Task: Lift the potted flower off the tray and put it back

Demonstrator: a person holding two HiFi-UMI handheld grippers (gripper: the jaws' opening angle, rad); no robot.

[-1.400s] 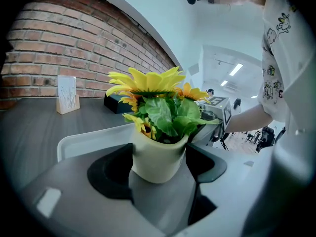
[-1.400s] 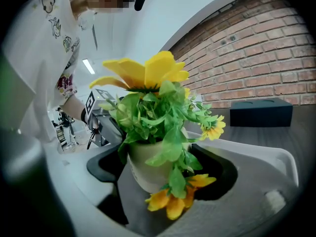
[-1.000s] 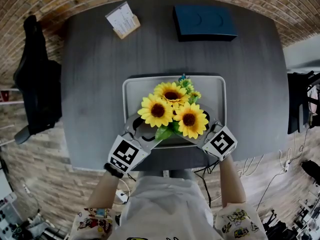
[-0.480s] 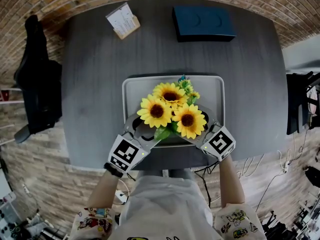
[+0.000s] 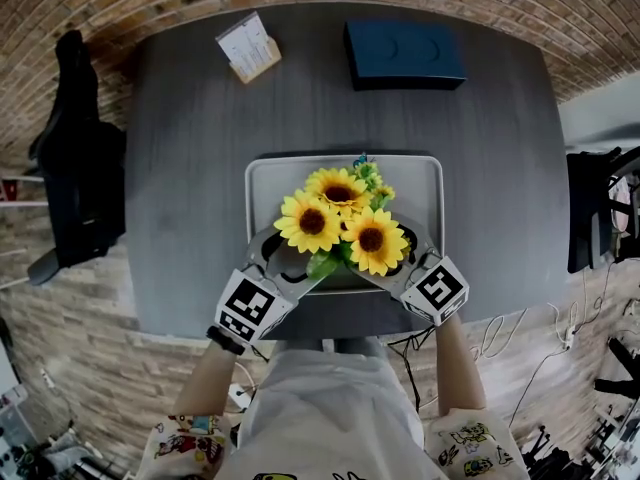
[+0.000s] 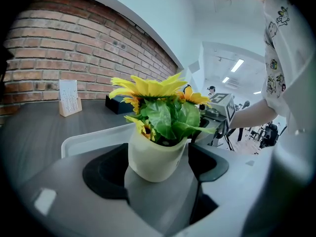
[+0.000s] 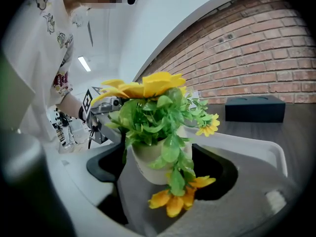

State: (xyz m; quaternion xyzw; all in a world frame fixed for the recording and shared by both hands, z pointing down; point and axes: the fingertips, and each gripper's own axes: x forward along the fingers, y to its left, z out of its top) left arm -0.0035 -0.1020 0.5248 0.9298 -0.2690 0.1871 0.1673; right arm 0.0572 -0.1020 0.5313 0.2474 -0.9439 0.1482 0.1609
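A cream pot of yellow sunflowers (image 5: pixel 340 223) stands at the near edge of the grey tray (image 5: pixel 268 180). My left gripper (image 5: pixel 290 263) reaches in from the lower left. Its jaws are opening, with the pot (image 6: pixel 148 162) between them and a thin gap at the right pad. My right gripper (image 5: pixel 392 258) comes from the lower right, partly under the blooms. The pot (image 7: pixel 148 164) sits between its jaws too, with a dark gap on the left side. Leaves and a drooping flower hide the other side.
The tray lies on a dark grey table (image 5: pixel 180 168). At the back stand a dark blue box (image 5: pixel 405 53) and a small card holder (image 5: pixel 248 46). A black jacket on a chair (image 5: pixel 75 158) is at the left, beyond the table's edge. A brick wall runs behind.
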